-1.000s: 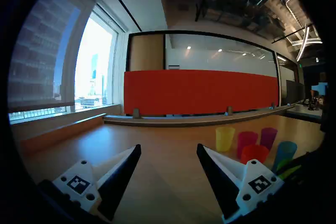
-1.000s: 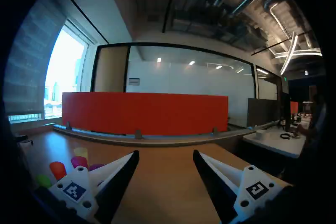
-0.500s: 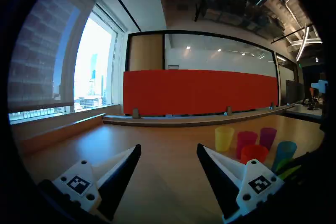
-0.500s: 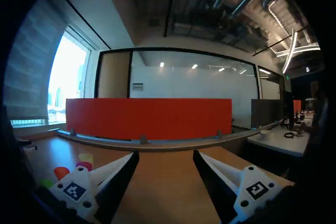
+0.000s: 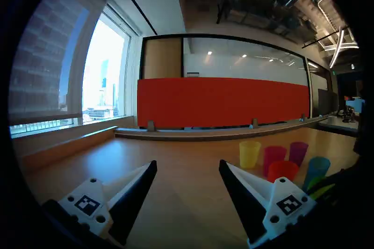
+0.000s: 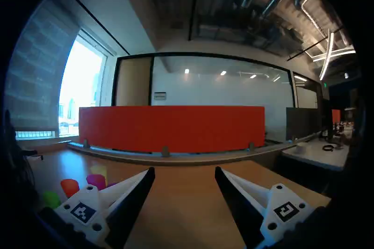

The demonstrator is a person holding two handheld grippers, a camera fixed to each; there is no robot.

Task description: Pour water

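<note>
- The cups stood clustered on the wooden table (image 5: 187, 202). The left gripper view showed a yellow cup (image 5: 250, 154), a pink cup (image 5: 274, 155), a magenta cup (image 5: 298, 152), an orange cup (image 5: 283, 169) and a teal cup (image 5: 318, 168), to the right of that gripper's right-hand finger.
- Each cup stood upright, long axis vertical and mouth up. Whether any held water could not be told.
- In the right gripper view the cluster sat at the lower left, partly behind a finger, with a green cup (image 6: 51, 198) nearest the camera.
- The left gripper (image 5: 187, 162) was held level and low over the table, fingers spread wide with nothing between them.
- The right gripper (image 6: 184, 169) was posed the same way, equally parted and empty, with the cups off to its left.
- Bare tabletop ran ahead of both grippers to the far edge, where a red partition (image 5: 219, 102) rose.
- A window (image 5: 105, 81) lined the left side.
</note>
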